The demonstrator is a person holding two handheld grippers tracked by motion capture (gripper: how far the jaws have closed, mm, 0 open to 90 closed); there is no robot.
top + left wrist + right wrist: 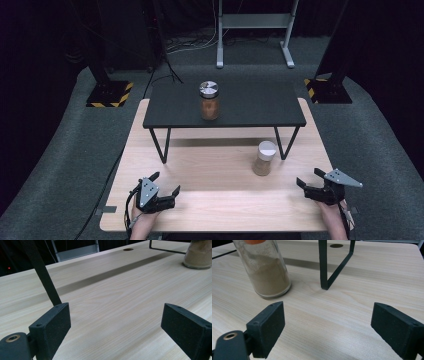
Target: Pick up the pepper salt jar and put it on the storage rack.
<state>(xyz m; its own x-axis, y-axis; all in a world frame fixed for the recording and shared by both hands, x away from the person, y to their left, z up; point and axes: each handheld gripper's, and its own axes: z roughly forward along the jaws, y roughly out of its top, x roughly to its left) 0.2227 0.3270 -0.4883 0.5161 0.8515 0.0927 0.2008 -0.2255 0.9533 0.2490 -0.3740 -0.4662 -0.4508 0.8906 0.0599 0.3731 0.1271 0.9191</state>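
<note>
Left hand-held gripper (164, 186) and right hand-held gripper (310, 179) sat low at near desk (220, 210) edge, jaws spread, empty; white-lid jar (264, 158) near right, reachable; second jar (209, 100) on shelf (250, 107), well apart

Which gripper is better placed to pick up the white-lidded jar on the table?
Right. The right gripper is open and nearer the jar, which stands just ahead of its jaws in the right gripper view. The left gripper, also open, sits across the table.

No readable text, labels or numbers; jar (210, 100) lid marking possibly too blurred
</note>
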